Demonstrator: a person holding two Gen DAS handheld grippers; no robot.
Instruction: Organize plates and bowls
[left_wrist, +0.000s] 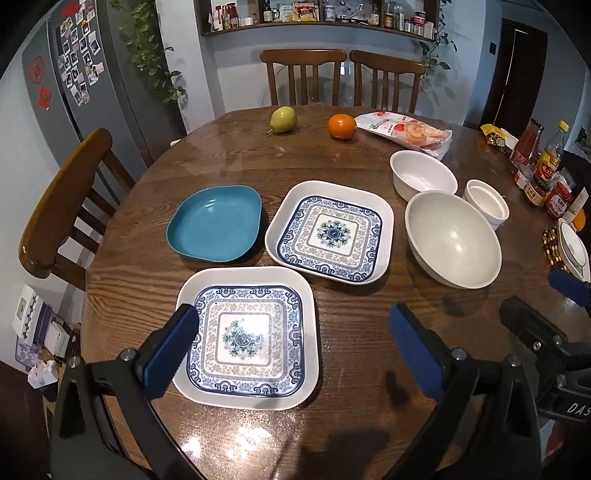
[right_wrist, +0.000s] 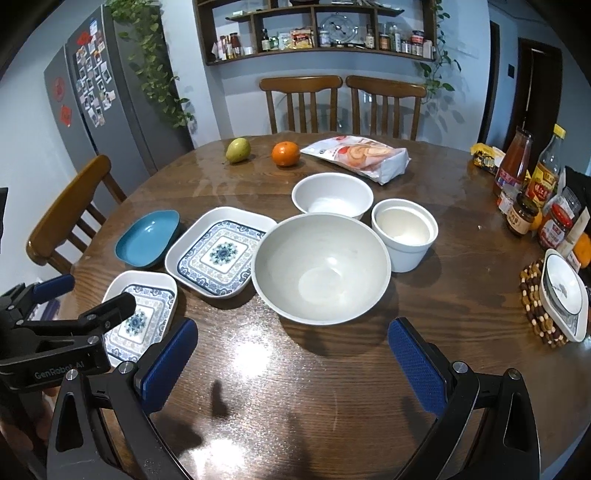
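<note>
Nearest to the left tool (left_wrist: 291, 343), the near square white plate with a blue floral border (left_wrist: 247, 338) is seen lying flat at the front edge of the round brown wooden desk (left_wrist: 369, 332); this plate is taken as the landmark. The left tool is held wide open and empty above it, one blue-padded finger (left_wrist: 171, 352) over the plate's left rim, the other finger over bare wood to the plate's right; whether the rim is touched cannot be told. The right tool (right_wrist: 291, 363) is likewise spread wide, nothing gripped, hovering over bare desk to the right of the landmark plate. The step in hand is judged to be the first pick-up, probably of this plate for stacking. It would be done well if one rim edge were pinched squarely, the plate kept level while lifted, and then lowered centred onto its match. Just beyond the landmark plate lies the second patterned square plate (left_wrist: 330, 232), with a teal rounded-square dish (left_wrist: 216, 223) beside it to the left. To the right of these, a large pale grey round bowl (right_wrist: 321, 267) stands close before a white round bowl (right_wrist: 332, 194) and a small white straight-sided pot (right_wrist: 404, 232). Farthest off, a green pear (left_wrist: 282, 119) and an orange (left_wrist: 342, 126) rest near the desk's back edge.
</note>
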